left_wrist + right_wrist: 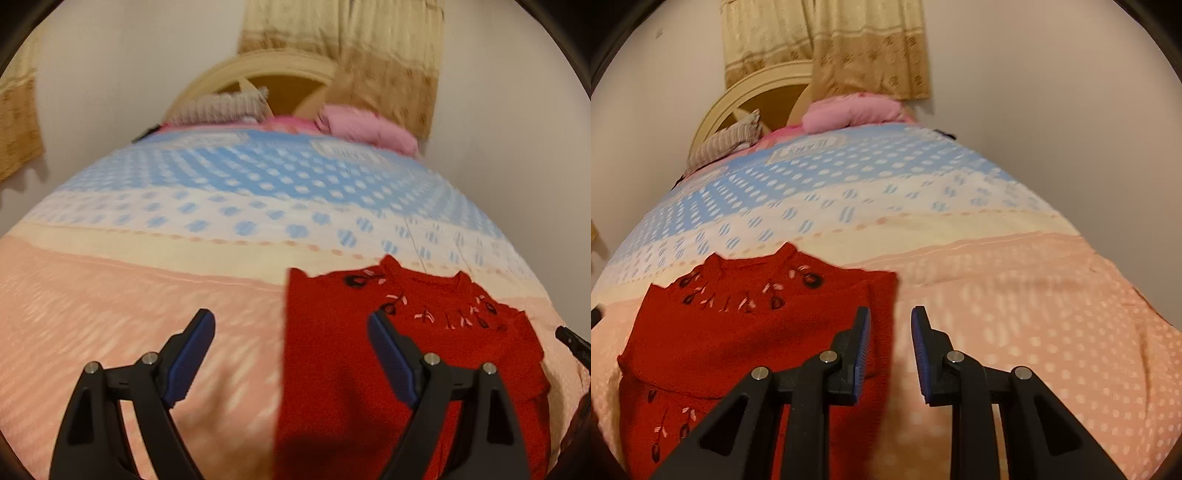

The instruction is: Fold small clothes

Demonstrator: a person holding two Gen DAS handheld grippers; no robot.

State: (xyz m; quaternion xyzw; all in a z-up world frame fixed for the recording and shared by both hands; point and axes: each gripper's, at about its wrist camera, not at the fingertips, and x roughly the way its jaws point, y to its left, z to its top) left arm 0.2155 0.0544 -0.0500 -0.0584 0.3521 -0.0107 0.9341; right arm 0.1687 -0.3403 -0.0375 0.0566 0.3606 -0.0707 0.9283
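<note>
A small red knitted sweater (343, 332) with embroidered flowers lies on the bed, partly folded, its side turned in to a straight edge. In the right wrist view the same sweater (738, 328) fills the lower left. My left gripper (291, 321) hangs above the sweater's left edge, jaws wide apart and nothing between them. My right gripper (891, 314) hovers over the sweater's right edge with a narrow gap between its blue pads (862, 347), and no cloth is pinched there. The right gripper's black tip (572, 341) shows at the far right of the left wrist view.
The bed cover (1015, 302) is pink near me, cream in the middle and blue with white dots farther off. Pink pillows (853, 110) and a striped grey cushion (727, 142) lie against the cream headboard (273, 64). Beige curtains (849, 48) hang behind it.
</note>
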